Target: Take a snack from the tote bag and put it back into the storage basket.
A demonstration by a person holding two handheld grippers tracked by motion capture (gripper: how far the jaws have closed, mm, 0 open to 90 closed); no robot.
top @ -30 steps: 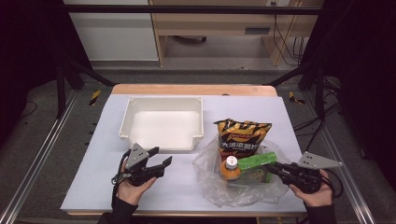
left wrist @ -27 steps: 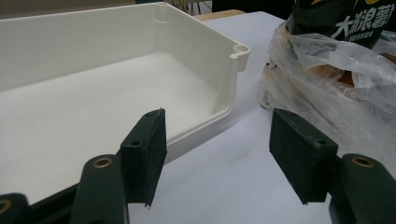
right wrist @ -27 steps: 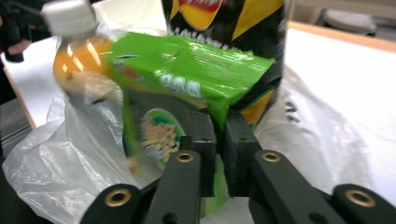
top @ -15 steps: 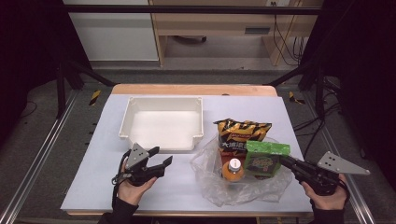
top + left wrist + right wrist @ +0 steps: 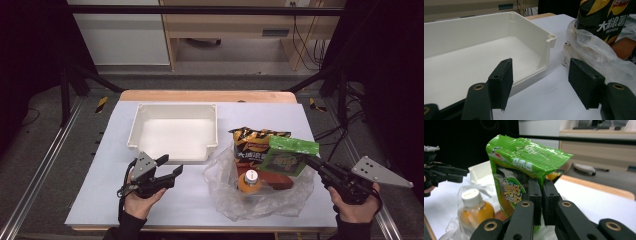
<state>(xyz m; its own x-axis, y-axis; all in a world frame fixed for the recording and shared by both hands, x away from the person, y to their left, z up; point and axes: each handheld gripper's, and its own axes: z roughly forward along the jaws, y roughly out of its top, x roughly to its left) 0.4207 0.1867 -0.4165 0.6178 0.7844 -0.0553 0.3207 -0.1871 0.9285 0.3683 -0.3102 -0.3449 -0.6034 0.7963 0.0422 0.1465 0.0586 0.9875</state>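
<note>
White table (image 5: 190,200) on a grey floor (image 5: 45,165), dark room.

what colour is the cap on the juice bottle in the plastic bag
White, on an orange juice bottle. The cap shows best in the right gripper view.

green snack pouch (image 5: 289,156) | glossy, crinkled top seal | upright, lifted | above clear plastic bag (image 5: 260,200)
</note>
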